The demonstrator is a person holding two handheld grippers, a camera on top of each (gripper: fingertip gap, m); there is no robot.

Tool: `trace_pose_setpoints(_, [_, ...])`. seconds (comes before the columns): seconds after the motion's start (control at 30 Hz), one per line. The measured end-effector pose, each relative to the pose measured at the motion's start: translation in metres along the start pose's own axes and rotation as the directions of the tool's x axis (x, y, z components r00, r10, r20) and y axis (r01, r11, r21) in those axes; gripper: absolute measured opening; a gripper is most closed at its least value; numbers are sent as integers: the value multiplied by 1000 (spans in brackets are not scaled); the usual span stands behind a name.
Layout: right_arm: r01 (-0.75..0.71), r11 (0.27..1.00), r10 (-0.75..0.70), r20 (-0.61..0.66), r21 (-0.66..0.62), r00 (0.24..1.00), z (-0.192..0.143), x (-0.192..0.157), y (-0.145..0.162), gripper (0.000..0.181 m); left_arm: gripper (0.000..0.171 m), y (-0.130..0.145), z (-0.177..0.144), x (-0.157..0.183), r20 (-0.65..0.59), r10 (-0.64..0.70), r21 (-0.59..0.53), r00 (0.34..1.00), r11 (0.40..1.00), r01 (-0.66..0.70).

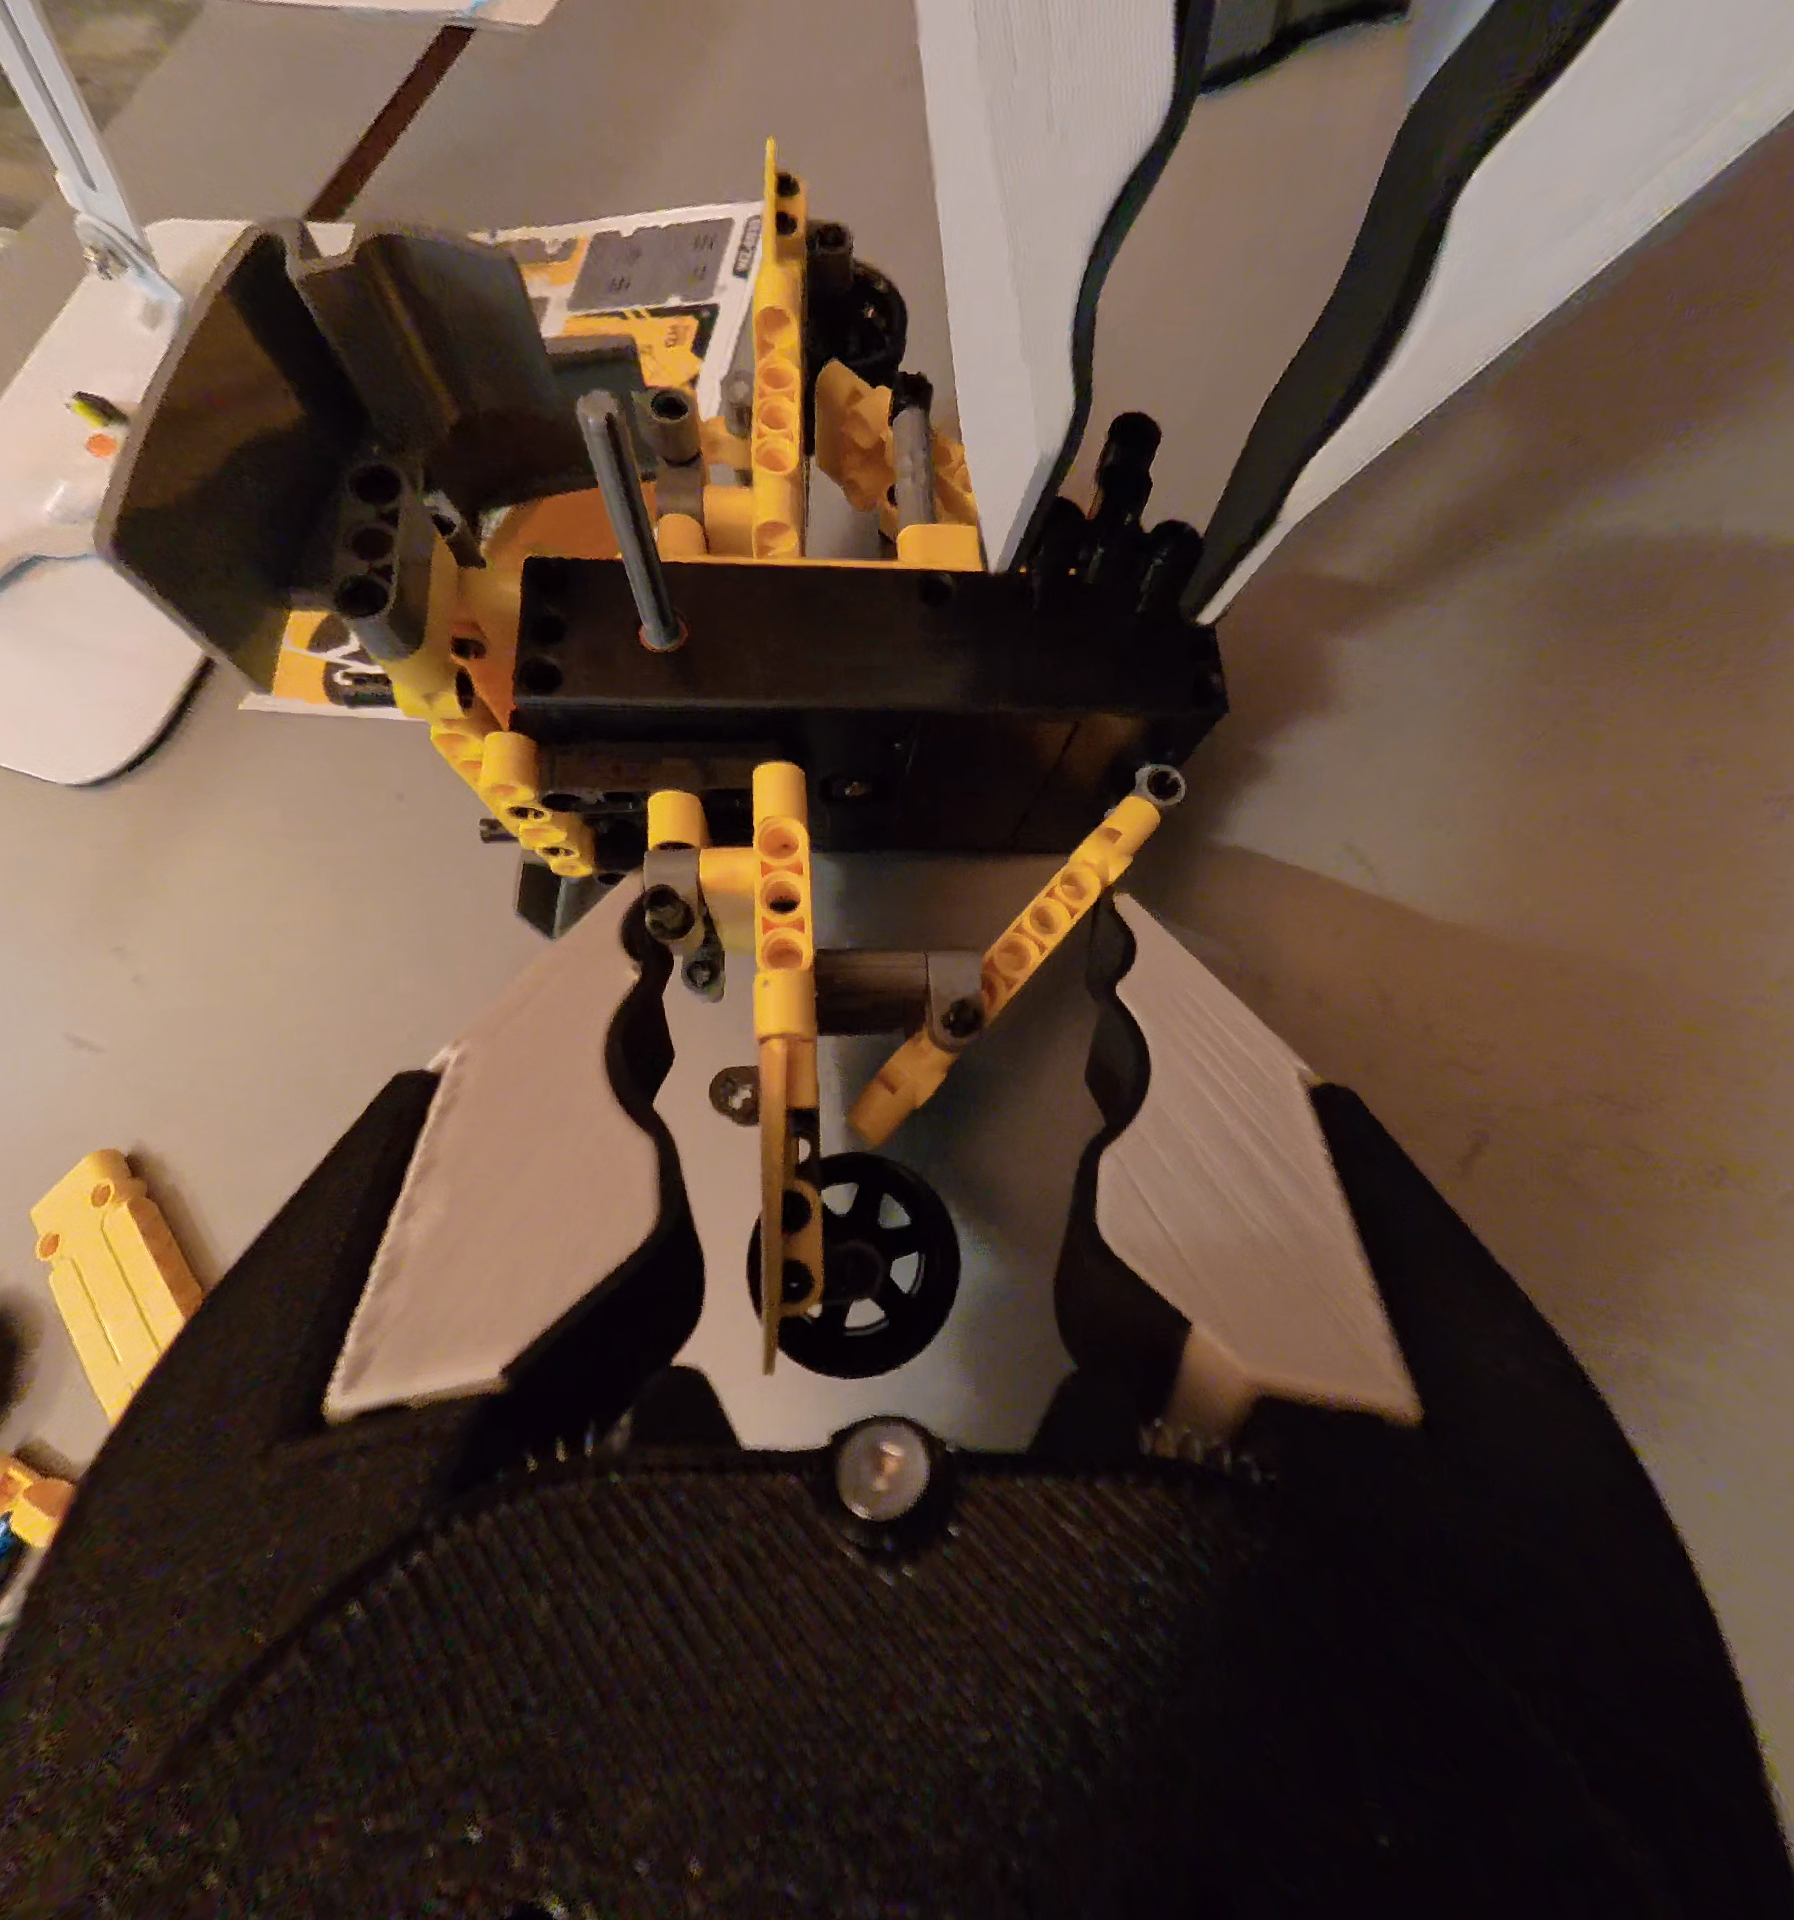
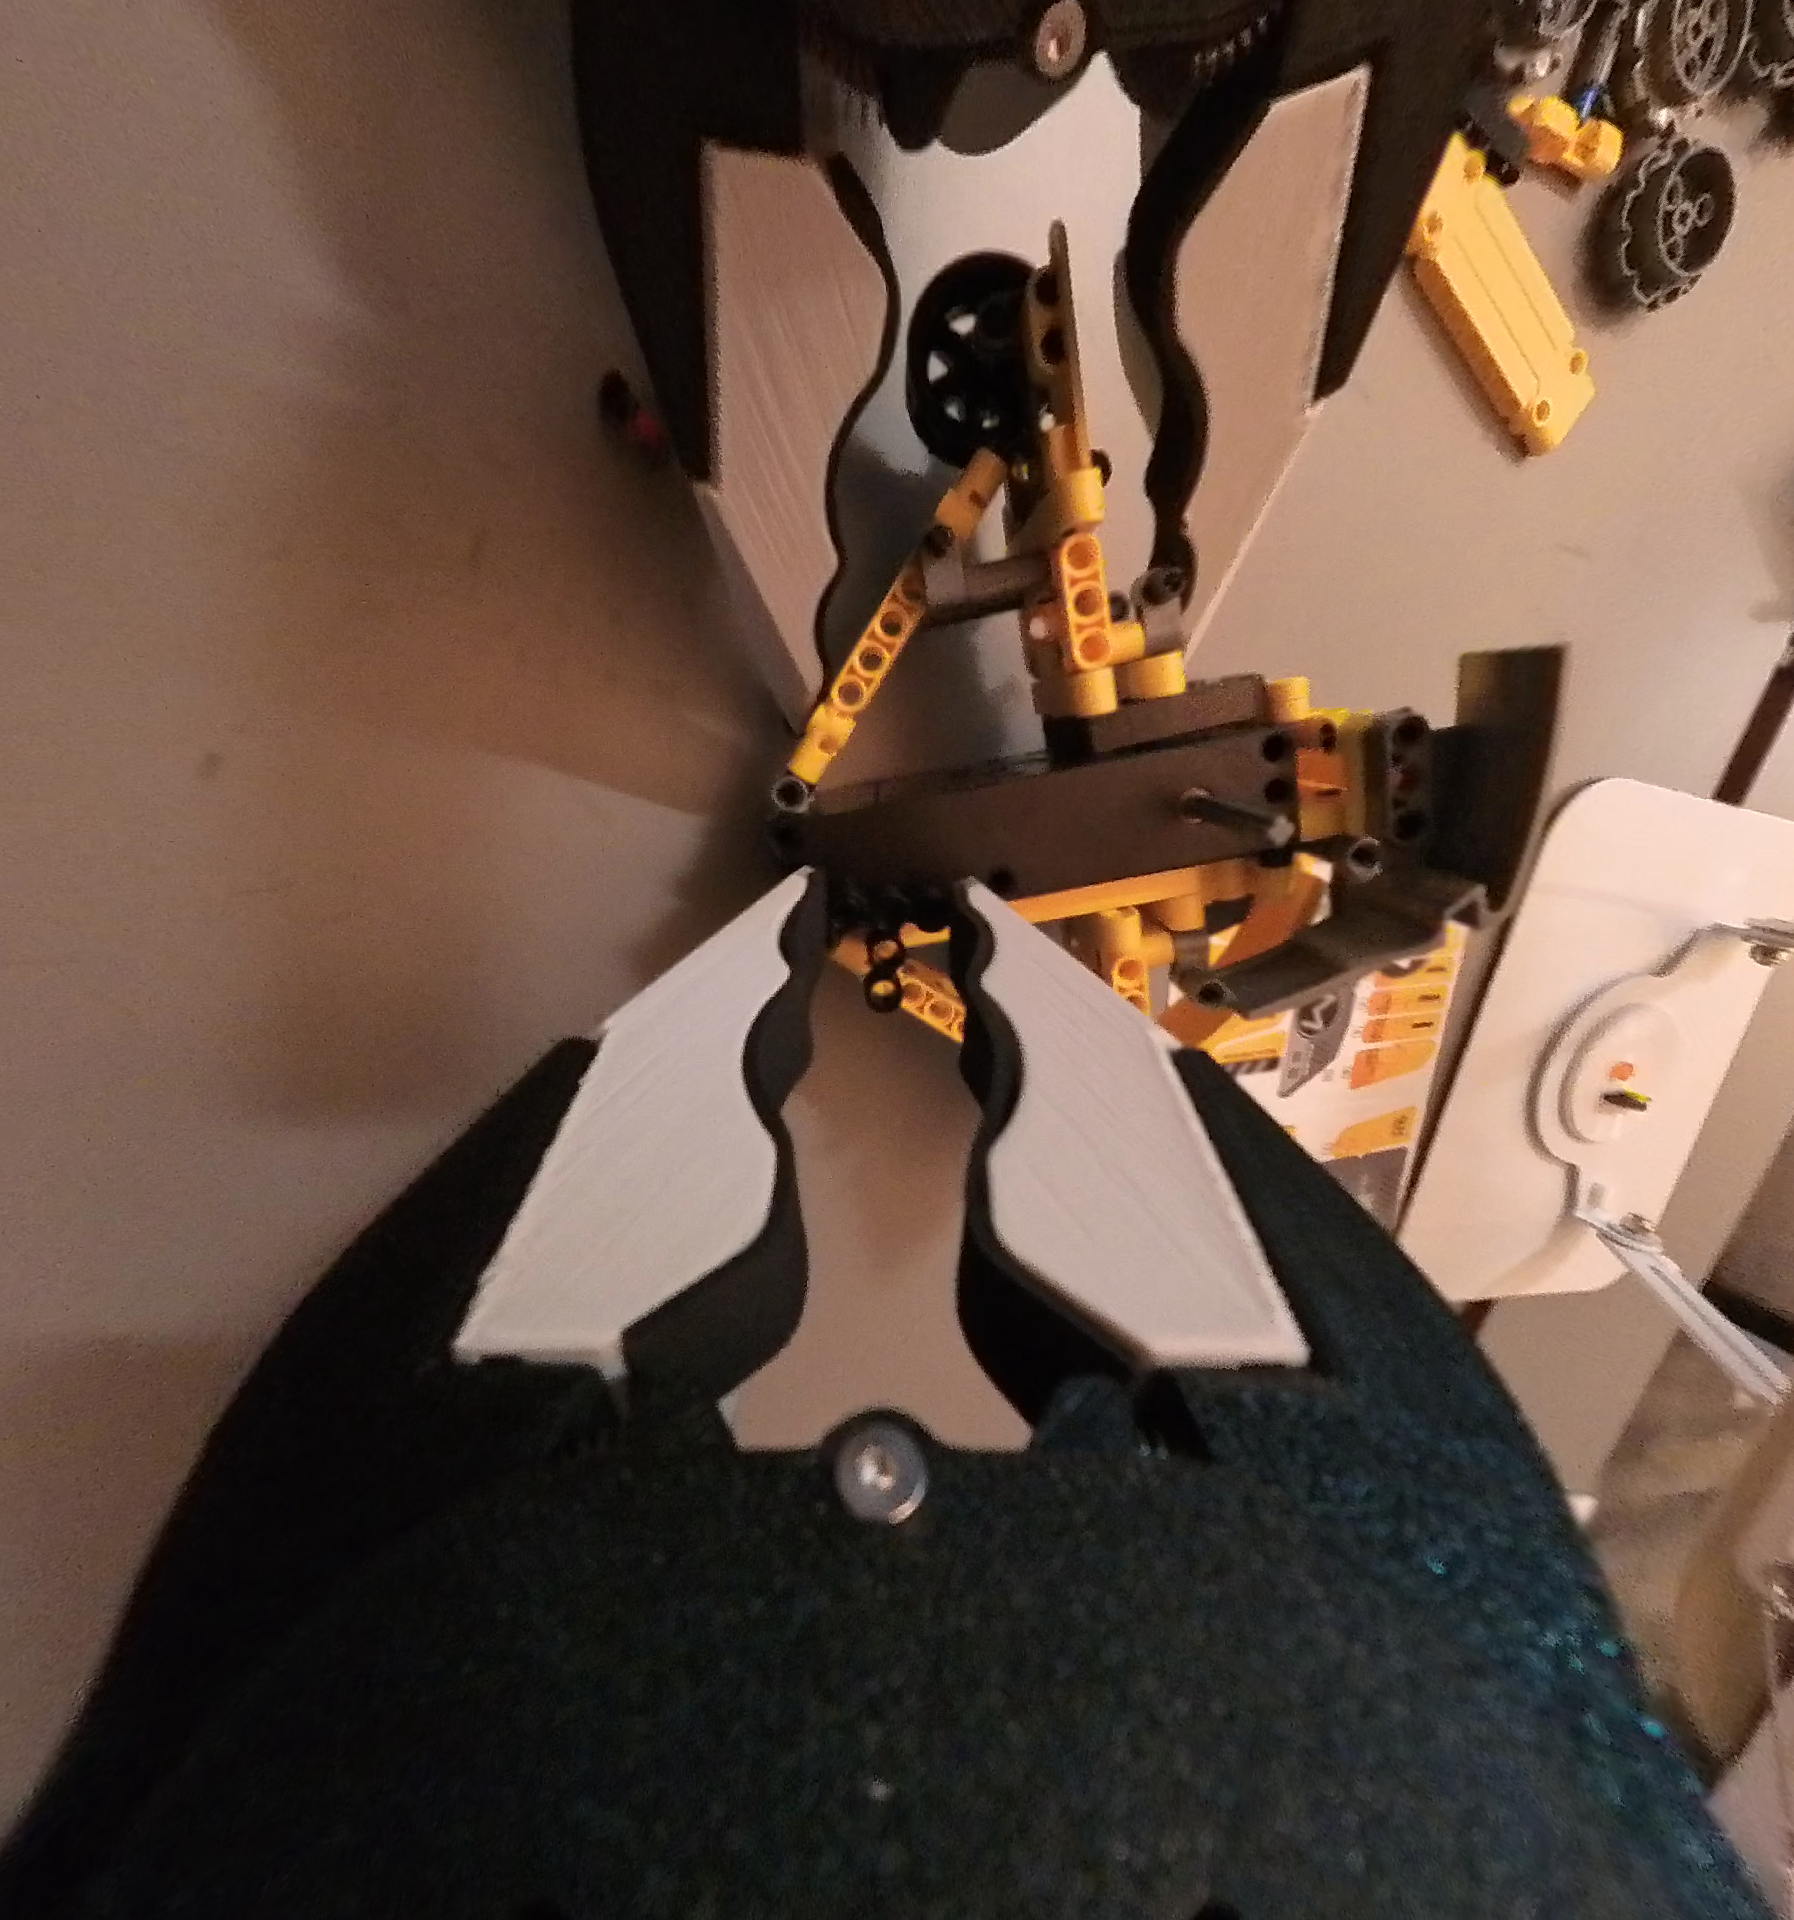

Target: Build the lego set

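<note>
the half-built plastic brick model [image 1: 862,665] mixes bright yellow perforated beams with a black central block, a dark grey scoop and a black spoked wheel [image 1: 857,1262]. both grippers' fingers [image 1: 519,1174] are pale grey and finely ribbed, edged with wavy black pads, on speckled black bodies. the smooth counter [image 1: 1495,935] is plain beige-grey. a loose ridged yellow panel [image 1: 114,1262] lies on it, and the printed sheet [image 2: 1371,1049] shows yellow, grey and white patches.
</note>
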State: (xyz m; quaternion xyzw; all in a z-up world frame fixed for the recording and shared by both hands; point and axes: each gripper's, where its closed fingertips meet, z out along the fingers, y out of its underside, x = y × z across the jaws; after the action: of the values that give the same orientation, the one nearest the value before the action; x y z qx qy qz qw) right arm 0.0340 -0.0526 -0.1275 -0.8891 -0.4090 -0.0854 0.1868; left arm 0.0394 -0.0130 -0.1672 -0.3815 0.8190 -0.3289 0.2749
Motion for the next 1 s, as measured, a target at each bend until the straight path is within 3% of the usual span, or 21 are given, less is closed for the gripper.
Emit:
trace_pose_setpoints(0.17, [57, 997, -57, 12, -55, 998, 6, -1, 2, 21, 64, -1, 1, 3, 1, 23, -3, 1000, 1000, -23])
trace_pose_setpoints(0.53, [-80, 991, 83, -30, 106, 996, -7, 0, 13, 22, 60, 5, 2, 2, -24, 11, -13, 1000, 1000, -11])
trace_pose_setpoints(0.8, [-324, 892, 316, 79, 315, 946, -2, -54, 10, 22, 89, -7, -9, 10, -86, -11, 55, 996, 998, 16])
trace_pose_setpoints(1.0, [-426, 806, 462, 13, 412, 887, 18, -71, 25, 23, 96, -18, -18, 7, -67, -3, 120, 998, 993, 11])
